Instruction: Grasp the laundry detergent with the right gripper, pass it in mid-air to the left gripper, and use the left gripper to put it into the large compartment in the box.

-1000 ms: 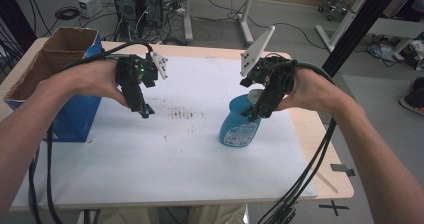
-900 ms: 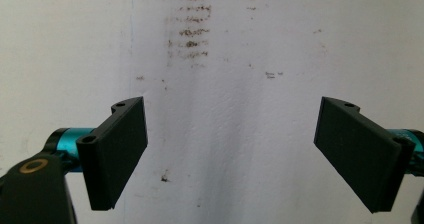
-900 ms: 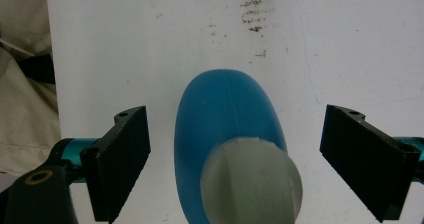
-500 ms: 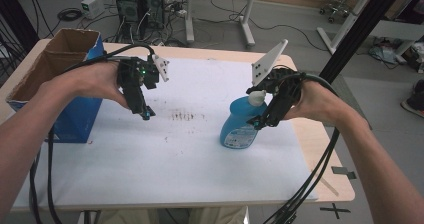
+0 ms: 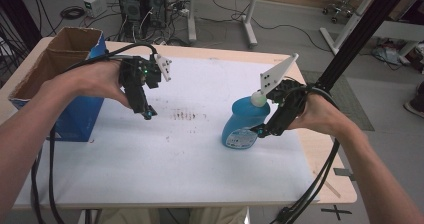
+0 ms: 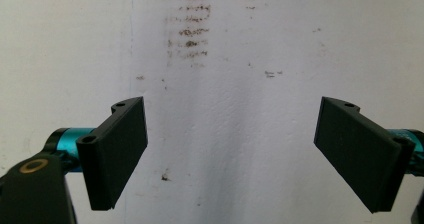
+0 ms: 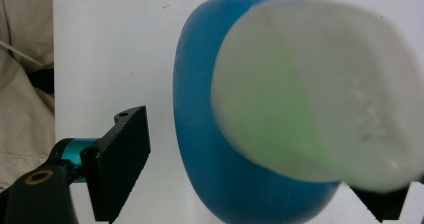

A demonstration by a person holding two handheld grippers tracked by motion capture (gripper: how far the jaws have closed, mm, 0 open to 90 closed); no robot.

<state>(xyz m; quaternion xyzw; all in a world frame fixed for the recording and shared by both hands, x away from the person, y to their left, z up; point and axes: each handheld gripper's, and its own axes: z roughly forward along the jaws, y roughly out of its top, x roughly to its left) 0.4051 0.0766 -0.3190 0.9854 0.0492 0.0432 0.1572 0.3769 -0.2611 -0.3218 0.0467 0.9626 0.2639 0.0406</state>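
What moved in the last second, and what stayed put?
The right gripper slid away from the top of the blue bottle toward the table's right edge and dropped lower beside it; its jaws stand open around the bottle without clamping it. The bottle's pale cap is now uncovered. The bottle, the left gripper, open above the stained white sheet, and the cardboard box stayed as they were.

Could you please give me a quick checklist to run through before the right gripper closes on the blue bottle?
1. Blue bottle upright on the white mat: ok.
2. Right gripper jaws open: ok.
3. Bottle between those jaws: ok in the right gripper view, where it sits toward one side.
4. Jaws touching the bottle: cannot tell.
5. Left gripper open, holding nothing, apart from the bottle: ok.
6. Pale cap seated: cannot tell.
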